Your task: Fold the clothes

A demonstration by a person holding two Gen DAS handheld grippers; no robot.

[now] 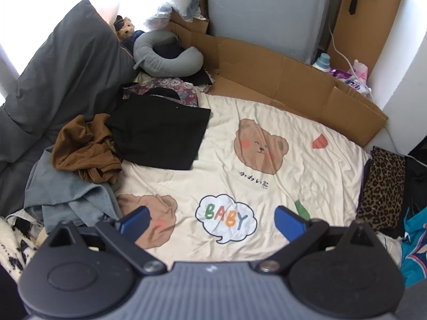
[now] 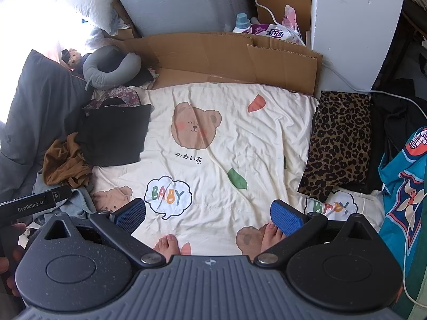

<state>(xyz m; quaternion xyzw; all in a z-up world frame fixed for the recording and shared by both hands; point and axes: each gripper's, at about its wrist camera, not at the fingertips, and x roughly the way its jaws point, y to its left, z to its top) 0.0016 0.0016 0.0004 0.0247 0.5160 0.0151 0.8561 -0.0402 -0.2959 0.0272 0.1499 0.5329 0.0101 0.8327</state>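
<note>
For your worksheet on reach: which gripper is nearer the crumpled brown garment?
Left. The left gripper hovers just right of the brown garment; the right gripper hangs farther right, over mid-blanket.

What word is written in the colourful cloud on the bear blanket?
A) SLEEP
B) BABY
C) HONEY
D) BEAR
B: the white cloud bubble on the cream bear blanket spells BABY in green, orange and blue letters, just ahead of the open left gripper; the right wrist view shows the same cloud near the open right gripper.
</note>
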